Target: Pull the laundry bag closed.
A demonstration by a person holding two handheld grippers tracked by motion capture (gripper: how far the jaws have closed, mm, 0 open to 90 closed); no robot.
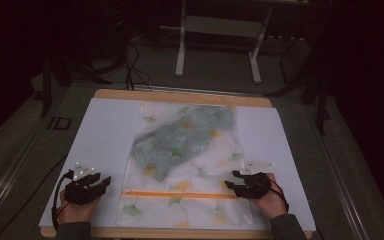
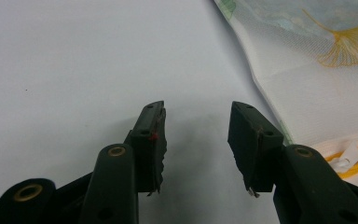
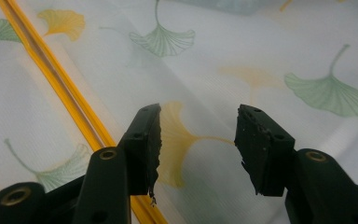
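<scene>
Both jaws of my right hand-held gripper (image 3: 198, 149) stood apart, empty, over the mesh bag (image 1: 187, 165) beside its orange zipper (image 1: 175, 194). My left hand-held gripper (image 2: 196, 140) gaped too. Best to pinch the pull (image 2: 352, 153) squarely.

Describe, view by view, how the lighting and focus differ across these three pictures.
High view: dim and grainy, room behind nearly black, only the white sheet bright. Left gripper view: evenly lit, faint shadow under the left gripper. Right gripper view: bright, the mesh bag soft, near jaws slightly blurred.

White bag (image 1: 200, 150), green-yellow leaf print, orange zipper (image 1: 175, 194).
</scene>
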